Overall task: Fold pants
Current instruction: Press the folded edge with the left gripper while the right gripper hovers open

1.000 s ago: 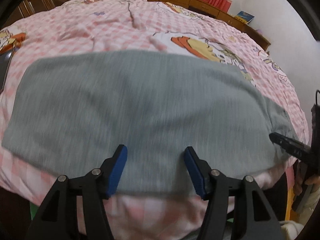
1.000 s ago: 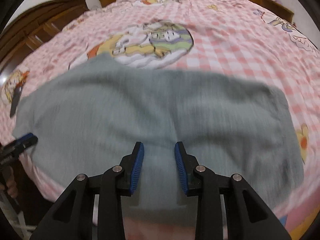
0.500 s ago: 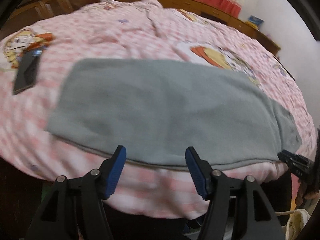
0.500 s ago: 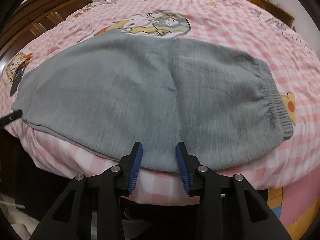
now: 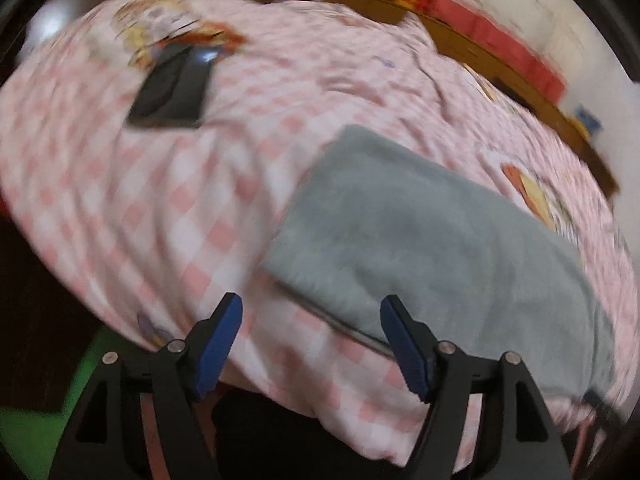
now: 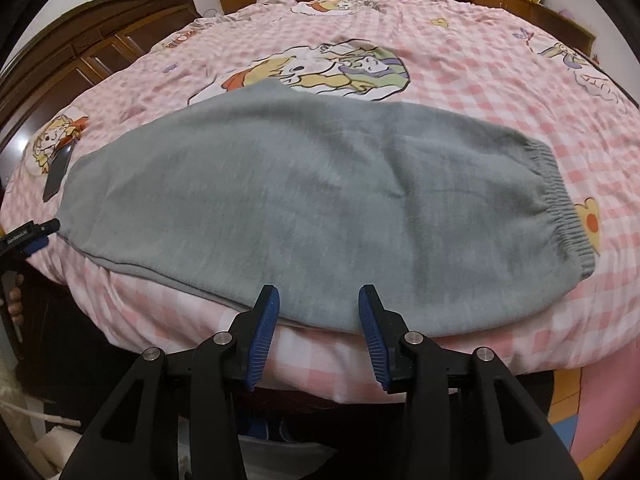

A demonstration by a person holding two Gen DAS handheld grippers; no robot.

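Grey pants (image 6: pixel 312 208) lie flat on the pink checked bed, folded lengthwise, leg end at the left and elastic waistband (image 6: pixel 560 200) at the right. My right gripper (image 6: pixel 318 320) is open and empty, just off the pants' near edge at the middle. My left gripper (image 5: pixel 310 344) is open and empty, hovering at the bed's front edge by the leg-end corner of the pants (image 5: pixel 440 240). The left gripper's tip also shows in the right wrist view (image 6: pixel 38 234), beside the leg end. The left wrist view is blurred.
A dark phone (image 5: pixel 172 92) lies on the bed left of the pants; it also shows in the right wrist view (image 6: pixel 58 170). A wooden headboard (image 6: pixel 100 44) and shelf edge the bed's far side. Below the grippers the bed edge drops to dark floor.
Both grippers have pulled back toward the bed's front edge. The left gripper has swung left to the leg end, bringing the phone into view. The pants have not moved.
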